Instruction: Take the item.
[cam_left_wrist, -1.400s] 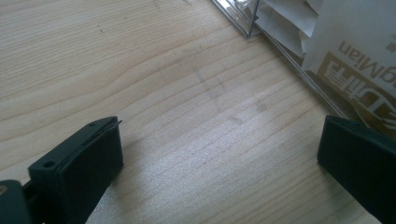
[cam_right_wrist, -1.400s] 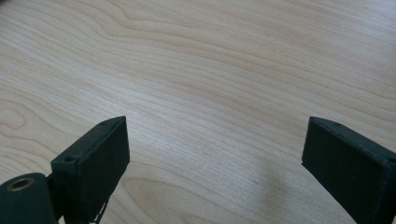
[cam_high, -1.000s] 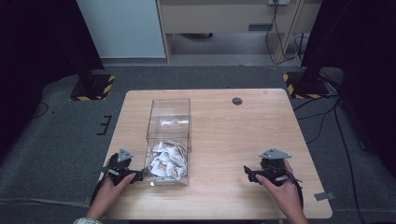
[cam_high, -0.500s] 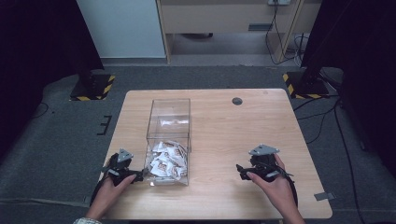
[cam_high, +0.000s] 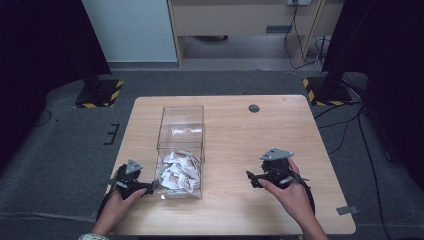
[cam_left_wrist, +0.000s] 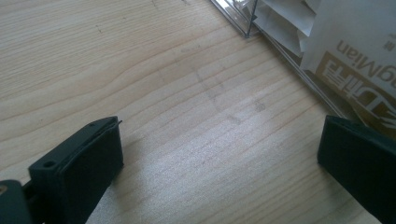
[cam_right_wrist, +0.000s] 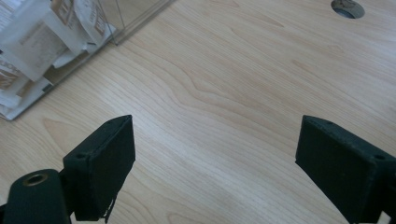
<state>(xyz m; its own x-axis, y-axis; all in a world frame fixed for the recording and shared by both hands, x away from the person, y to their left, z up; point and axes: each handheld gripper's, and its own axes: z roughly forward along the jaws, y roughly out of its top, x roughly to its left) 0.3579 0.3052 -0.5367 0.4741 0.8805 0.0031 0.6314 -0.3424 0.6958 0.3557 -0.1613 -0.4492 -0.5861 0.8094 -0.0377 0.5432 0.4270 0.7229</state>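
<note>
A clear plastic box (cam_high: 180, 131) stands on the wooden table (cam_high: 240, 135), its near half heaped with several white and brown sachets (cam_high: 177, 172). My left gripper (cam_high: 150, 186) rests on the table just left of the box's near corner, jaws wide apart with bare wood between them (cam_left_wrist: 219, 149). The box wall and a printed sachet (cam_left_wrist: 355, 60) lie close beside its right jaw. My right gripper (cam_high: 251, 178) is held right of the box, pointing toward it, open and empty (cam_right_wrist: 215, 154). The box corner with sachets (cam_right_wrist: 42, 42) lies ahead to its left.
A round dark cable hole (cam_high: 254, 108) sits in the table's far middle, also seen as the hole (cam_right_wrist: 348, 8) in the right gripper view. Dark stands with yellow-black striped bases (cam_high: 97, 92) stand on the grey floor beyond the table.
My right gripper has moved left toward the box. The left gripper has stayed where it was.
</note>
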